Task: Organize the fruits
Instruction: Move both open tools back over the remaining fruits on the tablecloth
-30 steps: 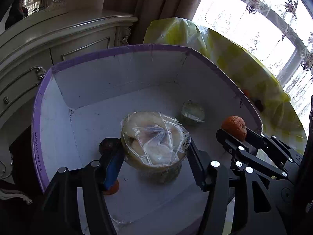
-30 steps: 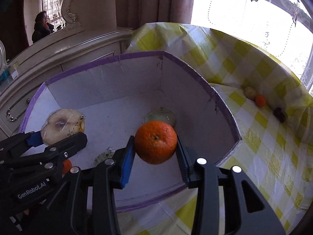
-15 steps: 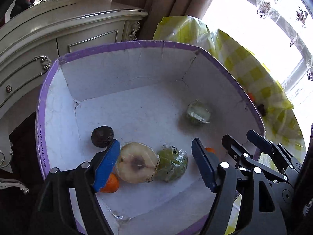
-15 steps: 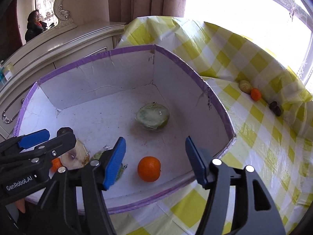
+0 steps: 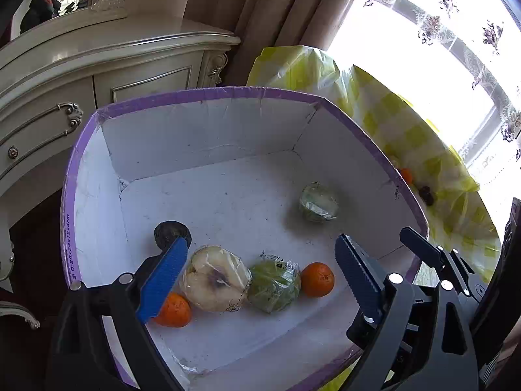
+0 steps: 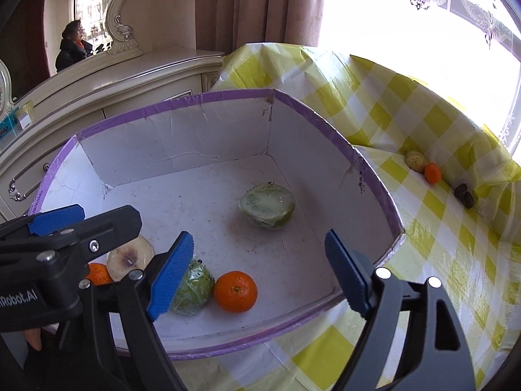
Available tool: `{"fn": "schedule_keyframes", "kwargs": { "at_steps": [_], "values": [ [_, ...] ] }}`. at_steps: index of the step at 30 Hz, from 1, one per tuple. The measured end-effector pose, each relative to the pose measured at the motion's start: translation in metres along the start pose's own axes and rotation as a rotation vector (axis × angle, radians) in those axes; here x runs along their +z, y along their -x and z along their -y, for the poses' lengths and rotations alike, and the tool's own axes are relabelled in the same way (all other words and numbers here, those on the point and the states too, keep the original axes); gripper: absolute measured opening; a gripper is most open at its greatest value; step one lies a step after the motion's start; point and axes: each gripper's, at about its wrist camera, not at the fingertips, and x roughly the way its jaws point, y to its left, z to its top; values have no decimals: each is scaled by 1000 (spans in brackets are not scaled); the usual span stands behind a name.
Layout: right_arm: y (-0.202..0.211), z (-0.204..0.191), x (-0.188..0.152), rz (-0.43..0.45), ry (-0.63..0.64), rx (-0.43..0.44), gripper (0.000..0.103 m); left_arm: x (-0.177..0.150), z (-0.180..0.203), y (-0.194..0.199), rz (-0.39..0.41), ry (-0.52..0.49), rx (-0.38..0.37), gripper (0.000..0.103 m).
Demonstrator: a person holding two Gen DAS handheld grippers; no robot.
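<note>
Where curtains hang, yellow-checked tablecloth [image 6: 423, 215], cream dresser [image 6: 136, 78].

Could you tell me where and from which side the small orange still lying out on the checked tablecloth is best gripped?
Grip the small orange across its round middle, coming from above. A pale fruit touches it on one side and the raised cloth fold stands behind, so probably set the fingers crosswise to that row.

Cream dresser [image 6: 136, 78], curtains [image 6: 247, 6], checked tablecloth [image 6: 423, 228]
</note>
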Motion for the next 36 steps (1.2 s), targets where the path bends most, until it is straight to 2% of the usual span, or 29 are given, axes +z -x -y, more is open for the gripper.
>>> {"fn": "schedule_keyframes", "kwargs": {
  "at_steps": [4,7,10,13,18,23,28,32,36],
  "values": [
    [17,9,-5,81,-39,-11,86,-2,-2,7,44,46,-46,90],
    [41,28,-16,193,-91,-38,90,-6,5,26,140,65,-86,91],
    [66,60,-34,301,-180,-71,96,-13,26,42,240,2,-110,92],
    [81,97,-58,351,-291,-113,97,-26,61,49,296,-114,-125,93],
    [85,153,-103,334,-429,-221,97,-53,122,42,287,-314,-170,93],
    [82,206,-140,302,-534,-403,97,-78,174,22,309,-477,-193,93],
    [86,260,-177,296,-710,-504,97,-98,222,-9,311,-609,-249,93],
    [86,282,-197,284,-789,-545,97,-99,261,-56,239,-633,-299,93],
    [85,286,-192,288,-777,-581,97,-88,284,-114,157,-589,-276,93]
  ]
}}
